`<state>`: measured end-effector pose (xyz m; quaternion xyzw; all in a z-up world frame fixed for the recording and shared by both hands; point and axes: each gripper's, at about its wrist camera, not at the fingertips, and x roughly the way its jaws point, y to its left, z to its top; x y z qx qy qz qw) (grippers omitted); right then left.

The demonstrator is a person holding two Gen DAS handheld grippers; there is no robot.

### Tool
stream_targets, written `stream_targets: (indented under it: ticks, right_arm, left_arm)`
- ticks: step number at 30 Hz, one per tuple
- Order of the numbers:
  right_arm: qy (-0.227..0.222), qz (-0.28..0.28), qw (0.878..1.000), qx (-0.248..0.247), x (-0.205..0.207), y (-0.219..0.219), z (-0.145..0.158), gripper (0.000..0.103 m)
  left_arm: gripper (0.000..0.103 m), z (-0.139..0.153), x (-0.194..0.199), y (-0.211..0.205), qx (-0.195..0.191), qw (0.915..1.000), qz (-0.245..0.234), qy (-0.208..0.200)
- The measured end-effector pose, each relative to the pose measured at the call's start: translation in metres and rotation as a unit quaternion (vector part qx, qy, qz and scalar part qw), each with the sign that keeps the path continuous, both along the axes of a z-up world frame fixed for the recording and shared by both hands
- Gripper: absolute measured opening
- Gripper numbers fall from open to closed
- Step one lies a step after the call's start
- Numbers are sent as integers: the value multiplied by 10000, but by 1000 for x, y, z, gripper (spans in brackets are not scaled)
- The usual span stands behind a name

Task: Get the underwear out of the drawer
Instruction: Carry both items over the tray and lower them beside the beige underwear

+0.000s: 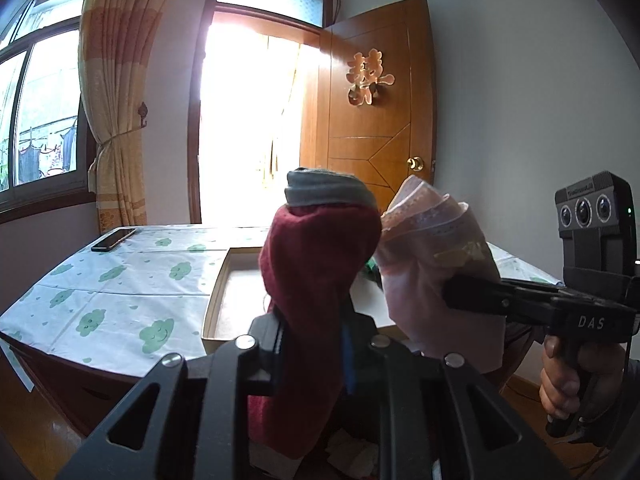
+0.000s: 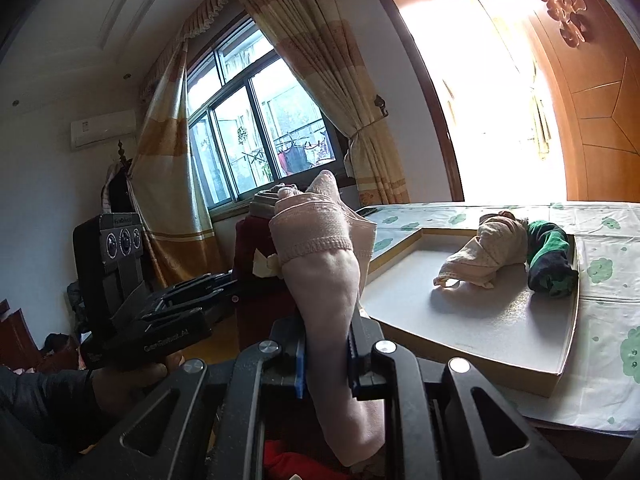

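The left tongs (image 1: 312, 344) clench a red roll (image 1: 316, 256), the right tongs (image 2: 326, 356) a pink roll (image 2: 324, 264), side by side above the bench (image 1: 120, 280). Both rolls stand tall over the tongs, so one may slip out or unroll before reaching the tray (image 2: 472, 320) ahead

Count so far: four rolled pieces of underwear. One dark red roll (image 1: 316, 264) and one pink roll (image 2: 320, 248) are up in the two grippers, one each. Two more in the shallow box (image 2: 472, 320): a cream roll (image 2: 486, 256), a green one (image 2: 550, 260) at its far edge. One phone (image 1: 114, 239) at the table's (image 1: 120, 280) far left corner.
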<state>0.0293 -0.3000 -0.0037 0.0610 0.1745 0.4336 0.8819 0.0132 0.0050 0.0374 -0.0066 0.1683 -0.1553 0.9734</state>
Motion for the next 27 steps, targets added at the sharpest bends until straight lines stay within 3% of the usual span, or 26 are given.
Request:
stream_targets:
  ticks: [17, 27]
  right_arm:
    - [627, -277, 9976, 17, 73, 19, 22, 17]
    - [1134, -547, 9919, 165, 126, 31, 31, 17]
  left_arm:
    - [20, 22, 86, 6, 42, 9990, 4, 456]
    - [20, 18, 163, 10, 20, 9943, 130, 1058]
